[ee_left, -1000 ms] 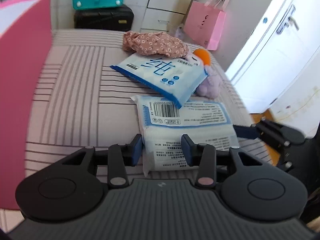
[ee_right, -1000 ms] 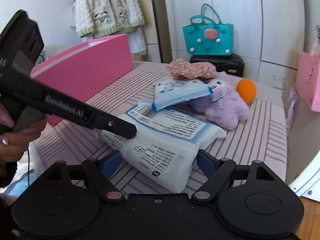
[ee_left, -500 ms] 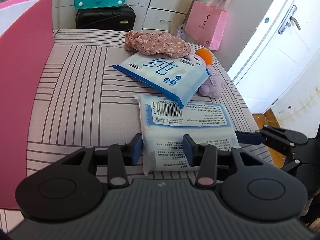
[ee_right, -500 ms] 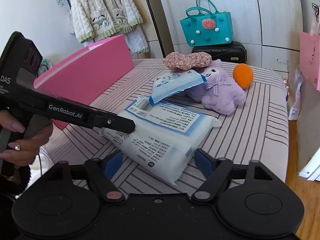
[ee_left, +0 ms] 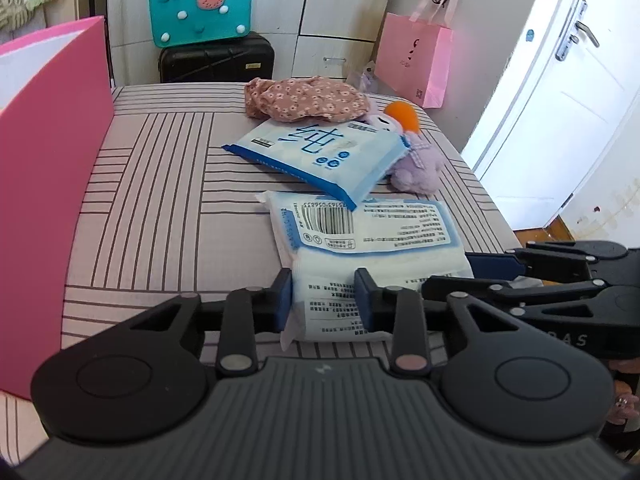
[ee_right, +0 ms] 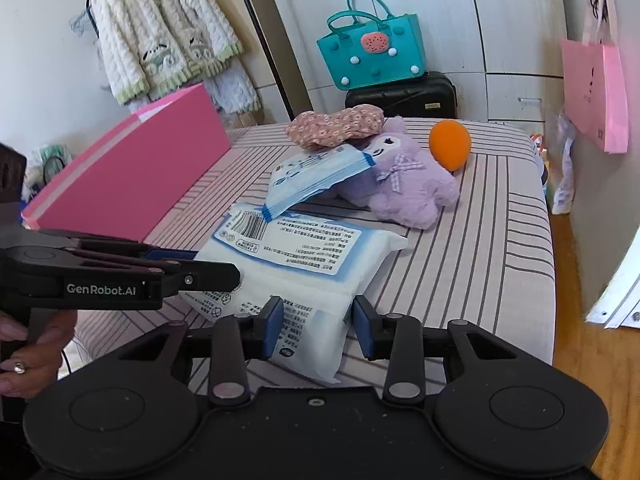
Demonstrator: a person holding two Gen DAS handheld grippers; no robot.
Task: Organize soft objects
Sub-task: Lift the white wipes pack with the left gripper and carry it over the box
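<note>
A large white wipes pack (ee_left: 372, 240) (ee_right: 296, 256) lies on the striped bed (ee_left: 160, 208). My left gripper (ee_left: 324, 296) pinches the pack's near corner, its jaws still closing. My right gripper (ee_right: 318, 322) squeezes the pack's other end between its pads, jaws also closing. It enters the left wrist view from the right, fingers (ee_left: 492, 266) at the pack's side. A smaller blue pack (ee_left: 320, 152) (ee_right: 316, 180) leans on a purple plush toy (ee_right: 408, 184). Behind them are a floral cloth (ee_right: 336, 126) and an orange ball (ee_right: 450, 144).
An open pink box (ee_left: 48, 200) (ee_right: 132, 176) stands along the bed's left side. A teal bag (ee_left: 200, 4) sits on a black suitcase (ee_left: 216, 58) past the far edge. A pink paper bag (ee_left: 416, 60) hangs near the white door (ee_left: 560, 100). Wooden floor (ee_right: 592, 320) lies right of the bed.
The right gripper's jaws have closed in from wide apart onto the white pack's end. The left gripper's jaws have narrowed on its corner. Both hands have stayed roughly in place.
</note>
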